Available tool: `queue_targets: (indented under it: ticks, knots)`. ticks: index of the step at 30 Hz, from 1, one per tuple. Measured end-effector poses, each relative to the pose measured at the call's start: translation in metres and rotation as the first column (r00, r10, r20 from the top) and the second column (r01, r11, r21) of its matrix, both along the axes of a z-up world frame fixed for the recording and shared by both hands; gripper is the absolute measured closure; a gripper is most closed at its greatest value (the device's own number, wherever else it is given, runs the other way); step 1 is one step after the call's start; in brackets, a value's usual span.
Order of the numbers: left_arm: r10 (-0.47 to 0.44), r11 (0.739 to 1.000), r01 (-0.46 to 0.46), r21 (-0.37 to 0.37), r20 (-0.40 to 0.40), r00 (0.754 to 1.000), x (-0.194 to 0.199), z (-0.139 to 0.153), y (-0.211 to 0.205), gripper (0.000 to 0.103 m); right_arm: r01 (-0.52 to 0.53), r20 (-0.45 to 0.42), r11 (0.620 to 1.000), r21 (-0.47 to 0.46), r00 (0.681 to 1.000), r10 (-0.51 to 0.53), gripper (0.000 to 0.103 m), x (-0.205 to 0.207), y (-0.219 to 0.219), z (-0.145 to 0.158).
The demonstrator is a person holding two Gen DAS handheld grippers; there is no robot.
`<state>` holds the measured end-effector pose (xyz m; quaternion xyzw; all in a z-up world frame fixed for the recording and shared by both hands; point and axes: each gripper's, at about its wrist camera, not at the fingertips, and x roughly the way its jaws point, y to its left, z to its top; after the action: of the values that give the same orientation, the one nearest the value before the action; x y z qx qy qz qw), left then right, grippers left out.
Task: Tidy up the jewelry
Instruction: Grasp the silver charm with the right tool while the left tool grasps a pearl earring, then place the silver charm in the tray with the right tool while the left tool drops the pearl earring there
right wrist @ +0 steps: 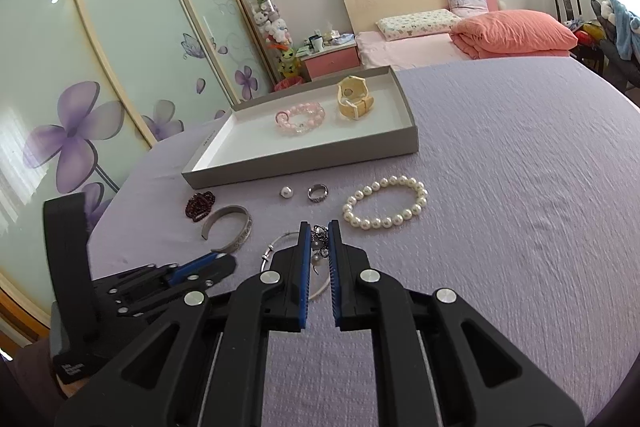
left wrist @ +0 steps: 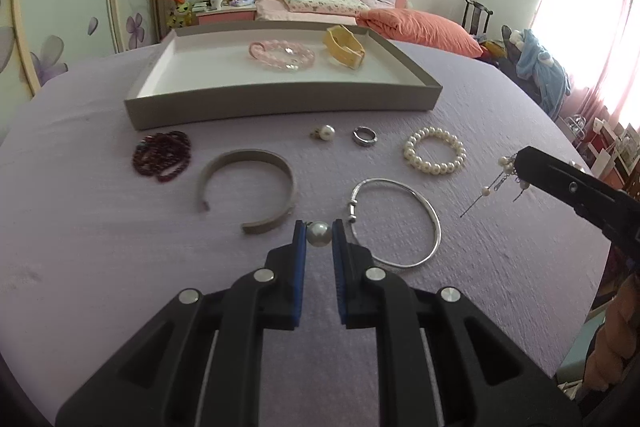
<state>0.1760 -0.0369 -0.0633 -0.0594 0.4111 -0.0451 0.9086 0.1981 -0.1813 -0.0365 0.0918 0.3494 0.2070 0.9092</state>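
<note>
While a lilac cloth covers the table, a shallow grey tray is set toward its far side. Inside the tray, a pink bead bracelet is laid beside a yellow watch, the two just apart.

A single pearl is pinched between the blue pads of the left gripper, just beside the clasp end of a thin silver bangle that is laid flat on the cloth. To the left of that gripper, a wide open silver cuff is seen, and beyond it a coil of dark red beads. Nearer the tray's front wall, a pearl stud and a silver ring are placed close together, and a white pearl bracelet is laid to their right.

A dangling cluster of pearl earrings is clamped between the nearly closed pads of the right gripper; in the left wrist view its small pearls and thin pins are seen hanging from the gripper's tip above the cloth. Whether the hanging pins touch the cloth cannot be told.

Behind the table, a bed with a folded orange quilt is seen.
</note>
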Motion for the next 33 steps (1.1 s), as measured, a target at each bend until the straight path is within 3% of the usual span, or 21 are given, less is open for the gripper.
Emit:
queue_targets:
  ticks: [9, 22, 33]
  knots:
    - [0.073, 0.997, -0.073, -0.004, 0.088, 0.993, -0.014, 0.038, 0.037, 0.090, -0.009, 0.051, 1.000, -0.017, 0.999, 0.009, 0.094, 0.003, 0.012, 0.020]
    - [0.179, 0.984, -0.178, -0.025, 0.192, 0.965, -0.001, 0.087, 0.082, 0.090, -0.024, 0.126, 0.999, -0.040, 0.992, 0.029, 0.094, 0.028, 0.037, 0.054]
    - [0.192, 0.981, -0.196, -0.011, 0.247, 0.950, 0.042, 0.108, 0.092, 0.090, -0.007, 0.201, 0.997, -0.077, 0.979, 0.023, 0.094, 0.071, 0.057, 0.080]
